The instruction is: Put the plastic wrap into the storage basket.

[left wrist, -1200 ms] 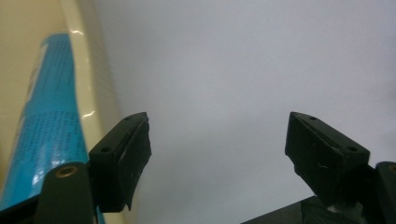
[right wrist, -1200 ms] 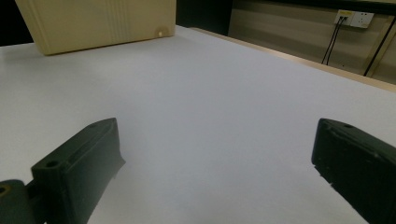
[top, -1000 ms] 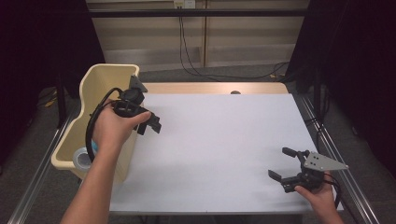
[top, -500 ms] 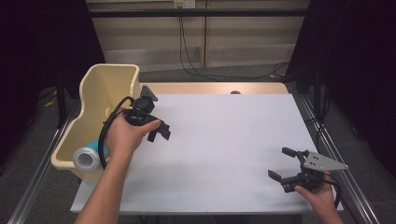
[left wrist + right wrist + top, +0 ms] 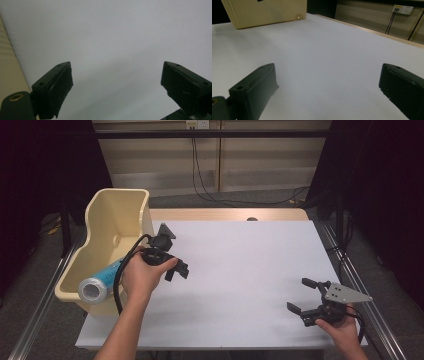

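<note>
Blue can (image 5: 102,281) is lying in the cream bin (image 5: 116,207); left gripper (image 5: 176,269), jaws just opening empty, and right gripper (image 5: 304,296), open, are awaiting another item.

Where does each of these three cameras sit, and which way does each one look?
High view: above the person's side, looking forward and down on the white table, the cream bin holding a blue can, both forearms, left gripper and right gripper.
Left gripper view: on that gripper, looking along its open jaws, which have just been opening, empty, at the tabletop.
Right gripper view: low, across the table toward the bin, between open jaws.
All three share the white table.
</note>
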Demonstrator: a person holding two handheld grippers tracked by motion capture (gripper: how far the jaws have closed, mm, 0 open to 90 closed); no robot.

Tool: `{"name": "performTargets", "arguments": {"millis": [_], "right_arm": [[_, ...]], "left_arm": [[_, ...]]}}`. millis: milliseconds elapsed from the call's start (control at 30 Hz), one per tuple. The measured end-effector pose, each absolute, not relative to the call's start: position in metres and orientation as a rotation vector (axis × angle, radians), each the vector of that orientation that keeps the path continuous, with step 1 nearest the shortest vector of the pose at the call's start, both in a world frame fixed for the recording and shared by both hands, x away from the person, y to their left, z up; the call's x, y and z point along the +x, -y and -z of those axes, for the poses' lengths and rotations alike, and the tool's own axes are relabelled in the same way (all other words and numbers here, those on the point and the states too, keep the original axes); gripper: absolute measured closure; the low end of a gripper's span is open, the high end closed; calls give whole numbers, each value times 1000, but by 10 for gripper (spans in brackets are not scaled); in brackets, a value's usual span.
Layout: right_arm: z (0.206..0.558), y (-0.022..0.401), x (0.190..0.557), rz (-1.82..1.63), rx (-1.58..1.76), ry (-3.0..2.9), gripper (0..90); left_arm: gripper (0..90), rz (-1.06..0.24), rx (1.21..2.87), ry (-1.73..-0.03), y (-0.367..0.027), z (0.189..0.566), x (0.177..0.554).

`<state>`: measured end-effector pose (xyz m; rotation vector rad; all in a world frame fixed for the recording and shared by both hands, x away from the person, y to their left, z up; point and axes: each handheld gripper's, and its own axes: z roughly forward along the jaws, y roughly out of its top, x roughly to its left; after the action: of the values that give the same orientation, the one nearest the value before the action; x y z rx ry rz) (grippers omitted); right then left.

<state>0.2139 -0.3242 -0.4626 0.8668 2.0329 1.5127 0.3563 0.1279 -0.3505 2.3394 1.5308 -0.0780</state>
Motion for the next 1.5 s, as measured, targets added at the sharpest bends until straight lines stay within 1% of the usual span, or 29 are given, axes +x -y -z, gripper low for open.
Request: {"name": "performTargets", "arguments": {"millis": [467, 733, 833, 1000, 1067, 1167, 1367, 1500], "right_arm": [[463, 324, 214, -1514, 864, -2035, 12], [463, 325, 214, -1513, 860, -2037, 12], [463, 324, 214, -1511, 858, -2037, 12], [462, 325, 214, -1509, 861, -2039, 12], [462, 325, 214, -1513, 859, -2038, 12], [462, 325, 214, -1509, 859, -2040, 12], [462, 325, 214, -1508, 859, -2039, 12], [463, 324, 214, -1510, 859, -2037, 12]], "left_arm": [[88, 64, 2350, -1492, -117, 374, 348], [106, 28, 2328, -1471, -114, 386, 342], [104, 50, 2308, -1462, -114, 392, 340], [102, 47, 2279, -1441, -115, 401, 337], [105, 14, 2267, -1408, -115, 404, 334], [106, -1, 2230, -1380, -115, 409, 330], [104, -98, 2130, -1320, -120, 417, 322], [106, -138, 2080, -1292, -122, 421, 318]]}}
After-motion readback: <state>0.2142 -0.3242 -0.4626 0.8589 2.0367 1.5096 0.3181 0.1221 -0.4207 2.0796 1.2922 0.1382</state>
